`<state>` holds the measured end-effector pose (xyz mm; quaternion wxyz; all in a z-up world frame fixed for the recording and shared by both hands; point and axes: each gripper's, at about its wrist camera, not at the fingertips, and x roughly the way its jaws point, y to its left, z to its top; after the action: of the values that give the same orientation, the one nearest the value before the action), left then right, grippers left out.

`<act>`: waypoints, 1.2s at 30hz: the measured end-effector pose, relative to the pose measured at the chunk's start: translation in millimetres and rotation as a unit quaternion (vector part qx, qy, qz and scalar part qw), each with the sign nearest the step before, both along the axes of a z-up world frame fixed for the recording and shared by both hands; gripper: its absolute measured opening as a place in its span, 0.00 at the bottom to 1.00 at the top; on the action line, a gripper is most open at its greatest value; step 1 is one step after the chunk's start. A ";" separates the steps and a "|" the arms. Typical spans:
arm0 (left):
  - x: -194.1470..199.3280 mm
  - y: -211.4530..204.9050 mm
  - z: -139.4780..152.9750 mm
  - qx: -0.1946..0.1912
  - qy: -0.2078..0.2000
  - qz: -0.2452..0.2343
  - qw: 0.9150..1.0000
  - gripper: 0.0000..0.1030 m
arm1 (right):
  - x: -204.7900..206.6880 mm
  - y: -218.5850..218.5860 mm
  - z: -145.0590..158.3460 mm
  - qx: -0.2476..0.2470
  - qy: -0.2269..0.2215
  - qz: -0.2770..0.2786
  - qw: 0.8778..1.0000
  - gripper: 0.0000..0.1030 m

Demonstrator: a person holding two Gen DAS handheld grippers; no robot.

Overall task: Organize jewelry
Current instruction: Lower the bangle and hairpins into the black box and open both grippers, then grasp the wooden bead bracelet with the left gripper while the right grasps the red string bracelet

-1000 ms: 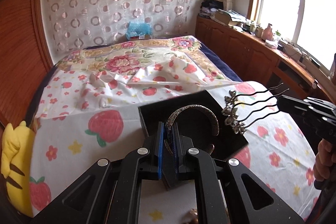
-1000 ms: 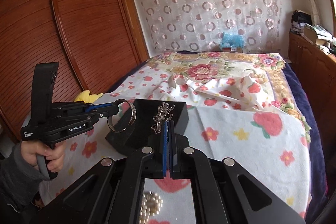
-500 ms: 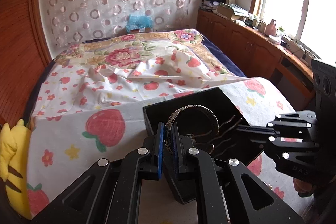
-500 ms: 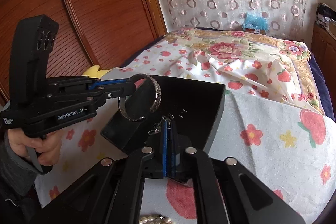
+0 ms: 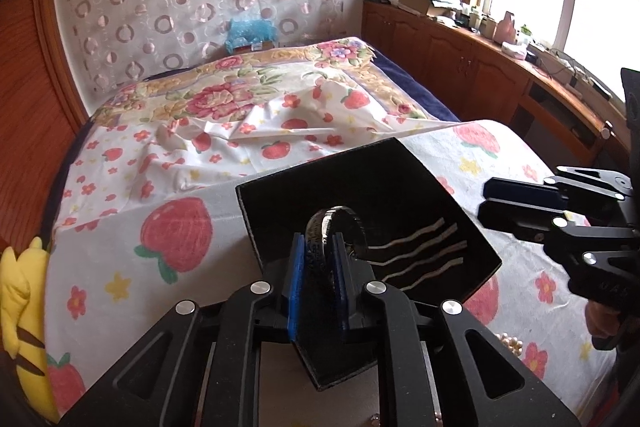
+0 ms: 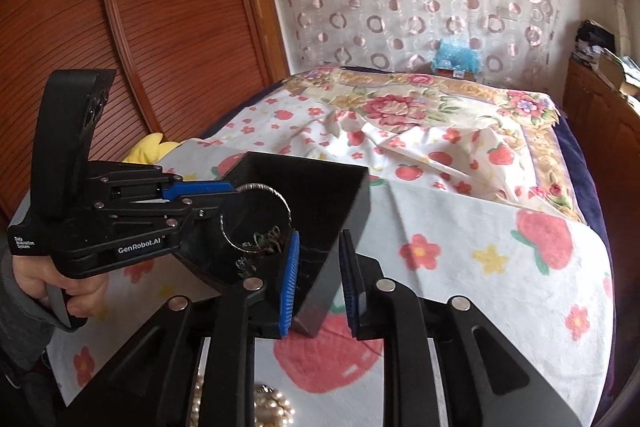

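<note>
Our left gripper (image 5: 317, 269) pinches the silver bangle (image 5: 334, 231) above the black tray (image 5: 304, 195). Our right gripper (image 6: 318, 281) stands open and holds nothing, the hairpins (image 5: 416, 255) lying in the tray just ahead-left of it.

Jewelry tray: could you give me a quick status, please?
Left gripper shut on bangle, over black tray. Right gripper open, empty. Hairpins in tray.

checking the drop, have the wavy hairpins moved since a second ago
Yes. The hairpins were held clear of the black tray's right side by the right gripper; now they lie inside the tray, and that gripper is open.
</note>
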<state>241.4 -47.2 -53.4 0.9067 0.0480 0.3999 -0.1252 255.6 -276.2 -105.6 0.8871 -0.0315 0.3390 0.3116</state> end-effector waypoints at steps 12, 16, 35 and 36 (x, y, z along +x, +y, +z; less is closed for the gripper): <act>-38.3 9.7 18.4 -0.016 -0.027 0.007 0.999 0.21 | -41.1 -17.5 -8.6 -0.013 -0.008 -0.027 1.000 0.22; -68.0 14.0 16.8 -0.018 -0.031 0.008 0.999 0.21 | -60.7 -17.3 -13.6 -0.020 -0.009 -0.029 0.999 0.22; -171.4 16.8 -14.8 -0.026 -0.007 -0.003 1.000 0.24 | -149.3 -28.8 -54.0 -0.043 0.017 -0.068 0.997 0.22; -174.2 14.1 -18.1 -0.026 -0.004 -0.007 1.000 0.24 | -153.1 -29.2 -56.5 -0.043 0.019 -0.068 0.997 0.23</act>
<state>67.2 -33.1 -71.5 0.9083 0.0277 0.3927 -0.1415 102.5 -305.4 -162.1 0.8975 -0.0402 0.3706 0.2358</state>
